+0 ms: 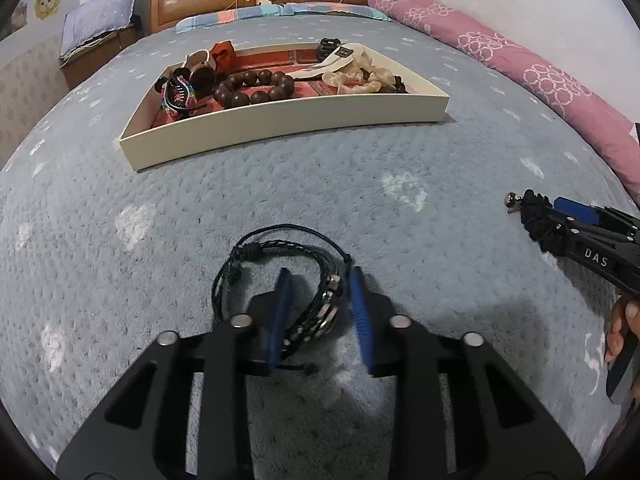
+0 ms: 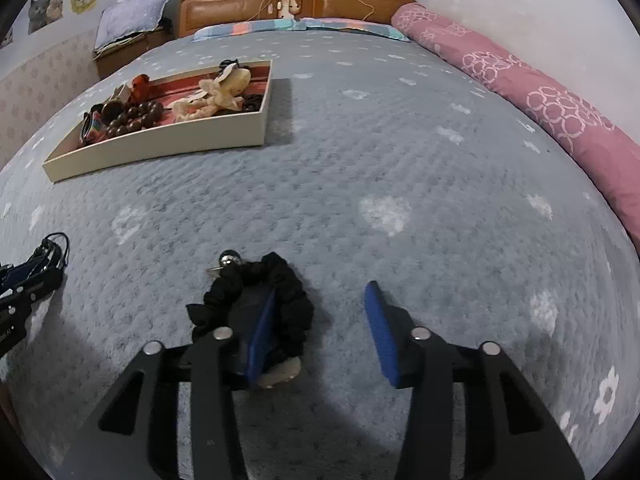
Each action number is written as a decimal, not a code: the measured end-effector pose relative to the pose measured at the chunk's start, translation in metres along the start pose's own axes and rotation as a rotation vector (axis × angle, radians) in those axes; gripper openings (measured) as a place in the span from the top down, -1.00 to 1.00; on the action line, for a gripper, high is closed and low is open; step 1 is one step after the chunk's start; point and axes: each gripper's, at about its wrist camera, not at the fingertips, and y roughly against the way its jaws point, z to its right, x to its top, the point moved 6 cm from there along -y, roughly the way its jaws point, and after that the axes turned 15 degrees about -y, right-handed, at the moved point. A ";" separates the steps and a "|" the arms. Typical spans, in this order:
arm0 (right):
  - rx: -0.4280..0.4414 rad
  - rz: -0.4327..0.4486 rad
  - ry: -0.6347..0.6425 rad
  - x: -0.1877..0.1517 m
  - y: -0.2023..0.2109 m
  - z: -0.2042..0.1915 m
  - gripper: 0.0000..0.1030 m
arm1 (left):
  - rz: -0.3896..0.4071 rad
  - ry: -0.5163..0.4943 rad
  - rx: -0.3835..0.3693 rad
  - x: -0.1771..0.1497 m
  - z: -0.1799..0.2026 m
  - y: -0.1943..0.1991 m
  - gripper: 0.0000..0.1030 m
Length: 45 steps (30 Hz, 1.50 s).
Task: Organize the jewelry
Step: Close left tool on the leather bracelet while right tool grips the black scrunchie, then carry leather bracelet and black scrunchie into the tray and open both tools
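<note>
A black braided cord bracelet [image 1: 280,276] with metal charms lies on the grey-blue bedspread. My left gripper [image 1: 320,280] is open, its blue pads astride the bracelet's right side. A black scrunchie [image 2: 256,296] with a metal bead [image 2: 229,259] lies under my right gripper [image 2: 322,300], which is open; its left pad sits inside the scrunchie's loop. The scrunchie [image 1: 538,220] also shows at the right of the left wrist view. A cream tray [image 1: 280,124] holds brown wooden beads [image 1: 252,88], a hair claw, cream scrunchies and other pieces; it shows upper left in the right wrist view [image 2: 160,144].
A pink patterned bolster [image 2: 540,108] runs along the bed's right side. A wooden headboard [image 2: 296,0] and pillows stand at the far end. A bedside cabinet with a cushion [image 2: 128,36] is at the far left.
</note>
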 end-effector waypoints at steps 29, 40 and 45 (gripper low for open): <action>0.146 0.140 -0.031 0.036 0.041 -0.032 0.78 | 0.072 0.035 0.002 0.017 -0.020 0.018 0.76; 0.187 0.188 0.017 0.072 0.042 -0.071 0.78 | 0.135 0.055 0.035 0.066 -0.057 0.023 0.75; 0.209 0.207 0.030 0.094 0.031 -0.091 0.78 | 0.162 0.059 0.046 0.094 -0.074 0.017 0.75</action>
